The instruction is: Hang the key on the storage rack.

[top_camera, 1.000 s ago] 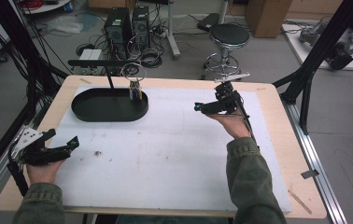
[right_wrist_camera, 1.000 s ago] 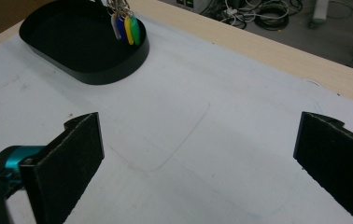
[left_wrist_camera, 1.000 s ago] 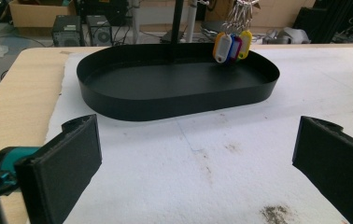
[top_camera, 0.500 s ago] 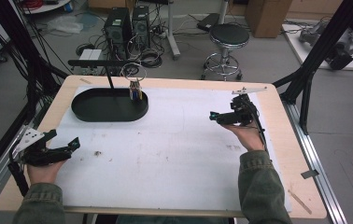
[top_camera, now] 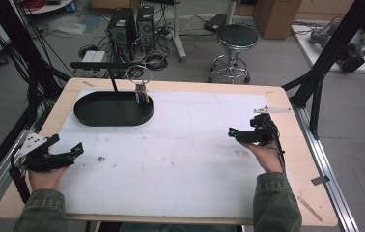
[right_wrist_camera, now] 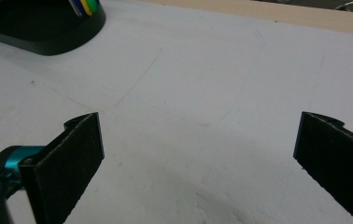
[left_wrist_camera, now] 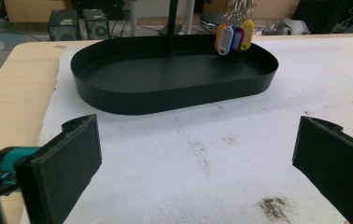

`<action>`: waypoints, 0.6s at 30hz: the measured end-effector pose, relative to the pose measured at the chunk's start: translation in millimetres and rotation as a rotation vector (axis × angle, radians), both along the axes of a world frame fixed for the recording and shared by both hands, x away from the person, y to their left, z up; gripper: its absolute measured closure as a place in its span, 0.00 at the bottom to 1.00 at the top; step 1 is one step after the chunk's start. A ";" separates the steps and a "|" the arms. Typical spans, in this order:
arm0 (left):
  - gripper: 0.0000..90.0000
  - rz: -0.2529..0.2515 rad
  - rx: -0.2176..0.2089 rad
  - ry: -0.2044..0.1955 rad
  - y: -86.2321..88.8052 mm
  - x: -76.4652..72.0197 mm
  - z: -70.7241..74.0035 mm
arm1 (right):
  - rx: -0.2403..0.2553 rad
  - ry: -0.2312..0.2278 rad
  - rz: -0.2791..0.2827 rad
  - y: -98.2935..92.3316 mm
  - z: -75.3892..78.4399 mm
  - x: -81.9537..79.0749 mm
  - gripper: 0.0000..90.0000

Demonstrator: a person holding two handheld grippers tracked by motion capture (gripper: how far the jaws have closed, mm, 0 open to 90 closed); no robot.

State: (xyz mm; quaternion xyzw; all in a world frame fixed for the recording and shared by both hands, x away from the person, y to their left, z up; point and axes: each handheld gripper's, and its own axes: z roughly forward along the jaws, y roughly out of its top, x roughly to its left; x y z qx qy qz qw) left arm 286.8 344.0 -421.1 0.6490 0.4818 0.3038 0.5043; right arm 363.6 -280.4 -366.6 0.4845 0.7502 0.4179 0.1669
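My left tongs (top_camera: 77,148) sit at about eight o'clock on the desk (top_camera: 287,104), jaws spread wide with nothing between them; in the left gripper view (left_wrist_camera: 195,179) they frame bare white mat (top_camera: 190,154) with a few dark smudges (left_wrist_camera: 275,207). My right tongs (top_camera: 232,132) are at about three o'clock, well apart from the left, jaws also gaping and empty over the mat (right_wrist_camera: 198,126).

Up at eleven o'clock rests a black oval tray (top_camera: 89,116) on the mat. A thin post (top_camera: 114,86) rises from it and carries a crossbar (top_camera: 105,64), and from that hangs a ring of keys with coloured tags (top_camera: 142,94) just over the tray's right end. In the left gripper view the tray (left_wrist_camera: 174,95) lies straight ahead of my jaws, with the tags (left_wrist_camera: 233,37), white, blue and yellow among them, dangling above its far rim. Nothing stands between either set of tongs and the tray.

Beyond the desk at twelve o'clock are computer towers (top_camera: 132,26) and tangled cables (top_camera: 151,58) on the floor; a round stool (top_camera: 237,36) stands at one o'clock, and black frame posts (top_camera: 335,53) flank the desk.
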 end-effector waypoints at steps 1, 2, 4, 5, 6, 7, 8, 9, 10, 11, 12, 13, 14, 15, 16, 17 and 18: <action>0.02 -0.002 0.001 0.001 0.1 -0.1 0.2 | -0.004 -0.005 -0.003 -1.0 -1.4 -1.9 0.01; 0.02 0.000 0.003 -0.002 -0.1 -0.4 0.3 | -0.017 0.004 -0.009 -2.1 -3.2 -4.7 0.01; 0.02 -0.001 0.002 -0.002 -0.2 -0.5 0.3 | -0.048 -0.001 -0.016 -1.4 -3.3 -9.2 0.01; 0.02 -0.003 0.002 -0.001 -0.3 -0.4 0.3 | -0.048 -0.001 -0.016 -1.4 -3.3 -9.2 0.01; 0.02 -0.005 0.002 -0.001 -0.4 -0.4 0.3 | -0.032 -0.023 -0.015 -1.8 -3.1 -14.5 0.01; 0.02 -0.006 0.002 0.000 -0.5 -0.5 0.3 | -0.032 -0.023 -0.015 -1.8 -3.1 -14.5 0.01; 0.02 -0.008 0.004 0.002 -0.7 -0.6 0.2 | -0.025 -0.025 -0.020 -2.6 -5.3 -18.9 0.01; 0.02 -0.008 0.007 0.002 -0.9 -0.8 0.3 | -0.025 -0.025 -0.020 -2.6 -5.3 -18.9 0.01; 0.02 -0.009 0.006 0.003 -0.9 -0.9 0.4 | -0.025 -0.022 -0.025 -3.4 -7.5 -20.9 0.01; 0.02 -0.009 0.005 0.002 -1.0 -1.0 0.3 | -0.030 -0.021 -0.034 -4.9 -10.8 -23.2 0.01; 0.02 -0.008 0.005 0.001 -0.9 -1.1 0.4 | -0.034 -0.021 -0.039 -5.6 -13.0 -24.9 0.01; 0.02 -0.008 0.004 0.002 -0.7 -1.1 0.5 | -0.038 -0.024 -0.047 -6.5 -15.5 -27.3 0.01; 0.02 -0.007 0.001 0.000 -0.7 -1.0 0.3 | -0.036 -0.024 -0.055 -7.5 -17.7 -29.9 0.01; 0.02 -0.007 0.001 0.000 -0.7 -1.0 0.3 | -0.037 -0.031 -0.062 -8.5 -19.8 -32.6 0.01; 0.02 -0.007 0.002 0.001 -0.8 -1.0 0.4 | -0.042 -0.038 -0.070 -9.9 -23.2 -36.8 0.01; 0.02 -0.008 0.003 0.001 -0.8 -1.0 0.4 | -0.042 -0.038 -0.070 -9.9 -23.2 -36.8 0.01; 0.02 -0.009 0.003 0.002 -1.0 -0.9 0.4 | -0.041 -0.038 -0.072 -10.0 -24.3 -38.3 0.01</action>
